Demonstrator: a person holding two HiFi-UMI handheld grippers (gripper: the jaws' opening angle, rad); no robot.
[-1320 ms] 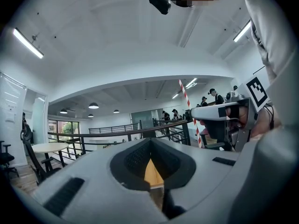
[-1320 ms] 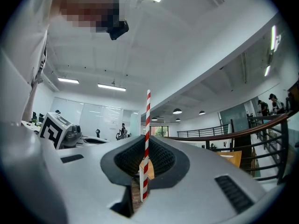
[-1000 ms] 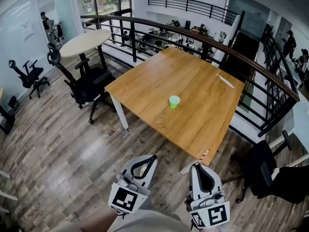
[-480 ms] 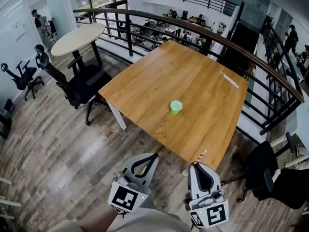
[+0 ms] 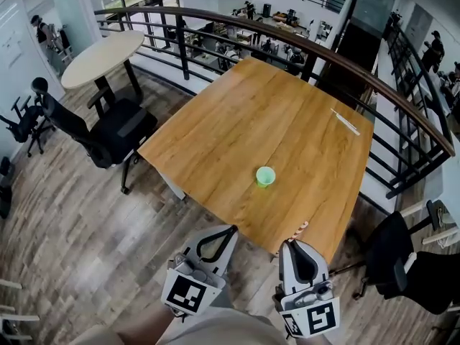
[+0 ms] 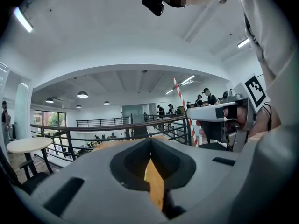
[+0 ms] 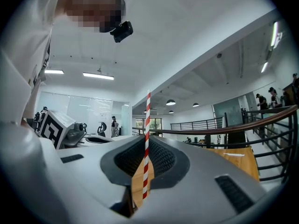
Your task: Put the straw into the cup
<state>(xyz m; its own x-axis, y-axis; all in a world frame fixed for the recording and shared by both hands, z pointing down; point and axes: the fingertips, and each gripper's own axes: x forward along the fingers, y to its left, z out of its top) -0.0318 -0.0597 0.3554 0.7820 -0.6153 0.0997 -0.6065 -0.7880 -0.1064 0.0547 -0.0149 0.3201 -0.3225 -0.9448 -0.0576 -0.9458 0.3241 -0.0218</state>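
A small green cup point(image 5: 265, 176) stands upright on the wooden table point(image 5: 237, 128), toward its near right side. My right gripper point(image 5: 293, 244) is shut on a red-and-white striped straw point(image 5: 302, 229), which sticks up past its jaw tips just short of the table's near edge. In the right gripper view the straw point(image 7: 146, 139) runs upright between the closed jaws. My left gripper point(image 5: 228, 231) hovers beside it, shut and holding nothing. In the left gripper view the same straw point(image 6: 184, 110) shows to the right. Both grippers are well short of the cup.
A thin white strip point(image 5: 346, 122) lies at the table's far right. A curved dark railing point(image 5: 338, 60) runs behind the table. A black office chair point(image 5: 108, 128) and a round table point(image 5: 100, 52) stand left; another black chair point(image 5: 402, 254) stands right.
The table and cup have come nearer and sit lower in the head view. Both grippers keep their places in the frame, the straw still clamped.
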